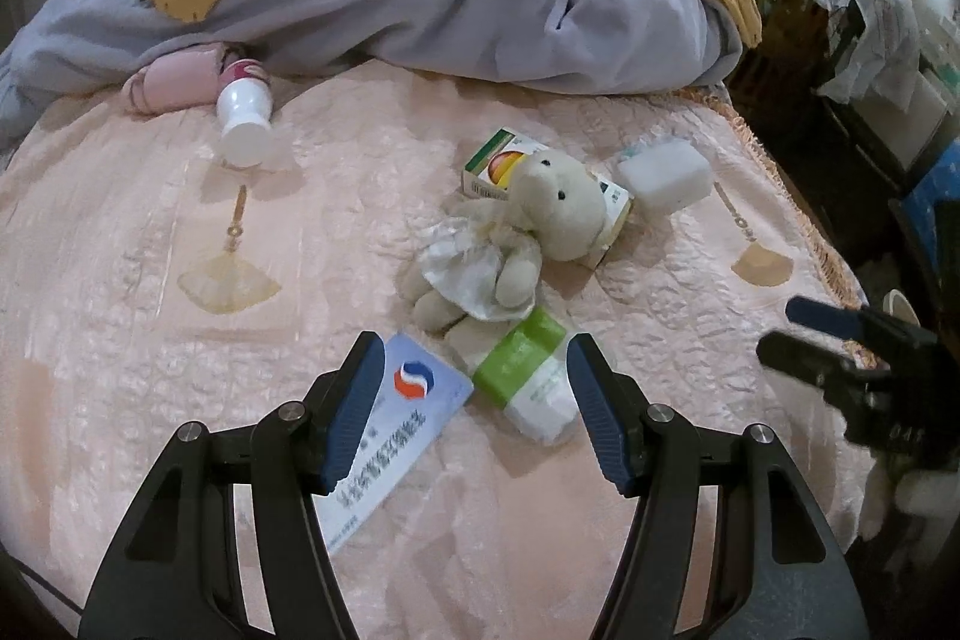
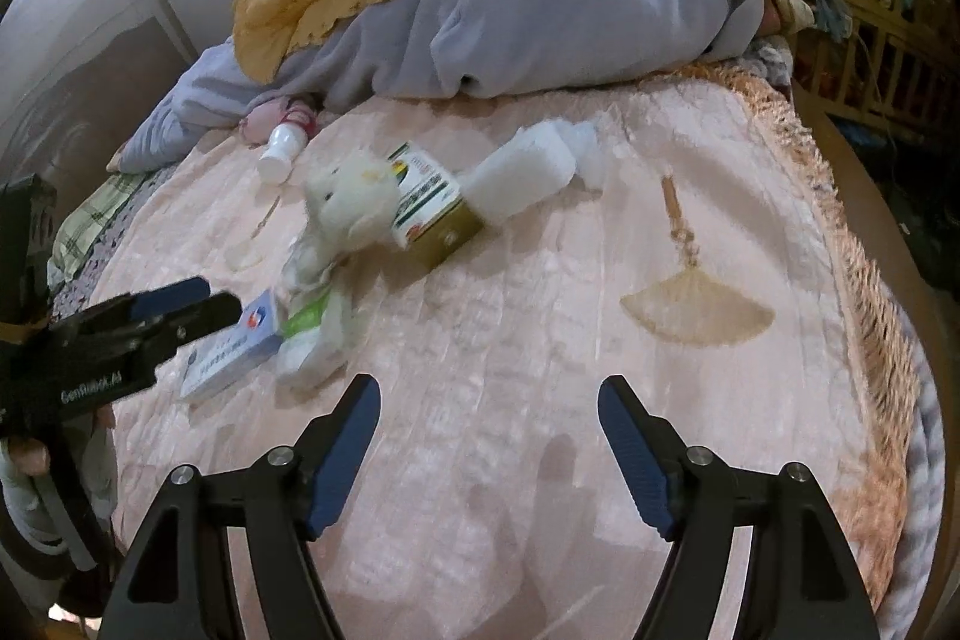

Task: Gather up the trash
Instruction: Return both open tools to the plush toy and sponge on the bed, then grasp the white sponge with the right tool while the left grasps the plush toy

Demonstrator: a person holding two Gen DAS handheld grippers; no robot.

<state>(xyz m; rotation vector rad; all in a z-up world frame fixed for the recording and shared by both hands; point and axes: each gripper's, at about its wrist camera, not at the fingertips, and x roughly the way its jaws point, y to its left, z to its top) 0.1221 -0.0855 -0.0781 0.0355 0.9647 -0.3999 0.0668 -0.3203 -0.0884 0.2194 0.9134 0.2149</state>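
Hovering released left hand-held gripper (image 1: 474, 358) over logo card (image 1: 396, 436), right hand-held gripper (image 2: 489, 400) released, marked "GenRobot.AI"

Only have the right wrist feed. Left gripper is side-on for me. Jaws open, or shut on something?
Observer: Open. The left gripper pinches nothing; the blue-and-white card lies on the bed, partly hidden by its left finger.
Operator: Green pack?
Observer: The green tissue pack lies between the fingers, nearer the right one. I see no grip on it.
Operator: Plush is blurred here. What's it on?
Observer: The plush toy lies with its head on the printed carton.
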